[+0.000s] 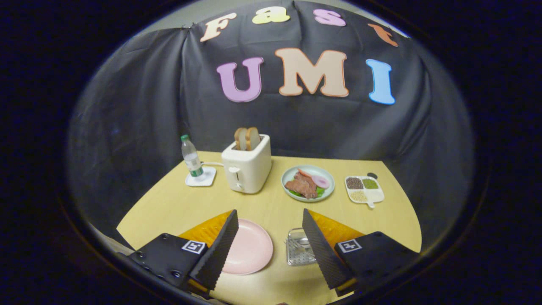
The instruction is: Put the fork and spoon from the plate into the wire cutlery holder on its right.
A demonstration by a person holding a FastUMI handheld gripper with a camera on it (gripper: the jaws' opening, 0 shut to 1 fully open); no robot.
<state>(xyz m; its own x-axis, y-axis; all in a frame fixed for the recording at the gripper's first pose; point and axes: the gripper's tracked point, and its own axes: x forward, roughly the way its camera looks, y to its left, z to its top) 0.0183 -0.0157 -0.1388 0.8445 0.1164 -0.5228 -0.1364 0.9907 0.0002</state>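
The gripper [270,237] hangs above the yellow table [178,207] with its two fingers spread wide apart. Nothing is between them and they hold nothing.

Down below, in the gap between the fingers, lies the round pink plate [250,250]. It sits nearer the left finger, which hides part of its rim. The part of the plate that can be seen looks bare. No fork or spoon can be made out on it.

Just beside the plate, close against the right finger, stands the square silver wire cutlery holder [299,248]. Something shiny seems to lie inside it, but it is too small to tell whether that is the fork, the spoon, or just the wire shining. So which way their long handles point cannot be told. It looks as if the job may be done already, but that is only a guess. If a piece is still left, the tool would have to drop down and a little toward the left finger's side to reach the plate.

Counting the things: one pink plate and one wire holder. Beyond the fingers there is one white toaster [247,167] with two slices of bread [247,138], one small clear water bottle [191,156] on one white square coaster [200,177], one pale green plate of food [308,183], and one small white tray with three kinds of grains [364,189].
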